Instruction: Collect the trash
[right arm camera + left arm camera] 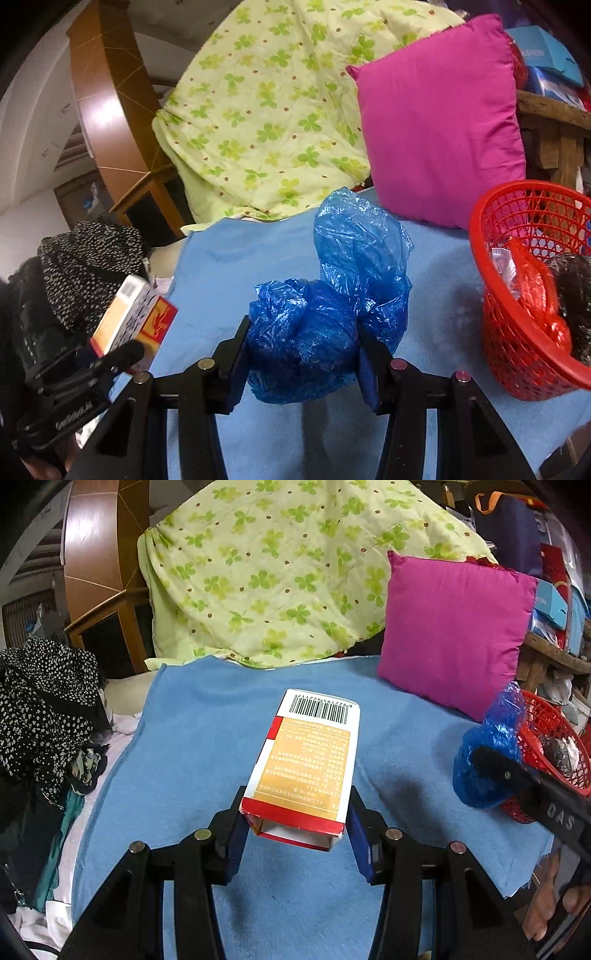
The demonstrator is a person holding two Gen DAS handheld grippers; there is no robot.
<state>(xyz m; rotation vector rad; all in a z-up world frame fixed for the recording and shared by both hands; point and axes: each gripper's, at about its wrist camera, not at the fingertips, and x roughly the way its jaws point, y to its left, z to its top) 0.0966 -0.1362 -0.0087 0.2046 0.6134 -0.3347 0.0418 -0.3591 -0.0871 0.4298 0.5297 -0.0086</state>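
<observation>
Quilt [280, 572]: pale green, clover print, heaped well beyond both grippers, at the far edge of the blue cloth.
Blue cloth [192, 738]: spread flat under both grippers.
Cushion [454, 635]: magenta, propped upright ahead and right of the left gripper, just behind the basket.
Dark spotted clothing [44, 709]: piled off the cloth's left edge, left of the left gripper.
Basket [517, 350]: red plastic mesh, on the cloth just right of the right gripper; crumpled wrappers inside.
Carton [310, 760]: red, orange and white, barcode end pointing away, held clear of the cloth.
Blue plastic bag [314, 332]: crumpled, loose end standing up past the fingertips.
Left gripper [297, 805]: part closed, pads clamped on the carton's near end.
Right gripper [303, 332]: part closed, pads pinching the bag.
</observation>
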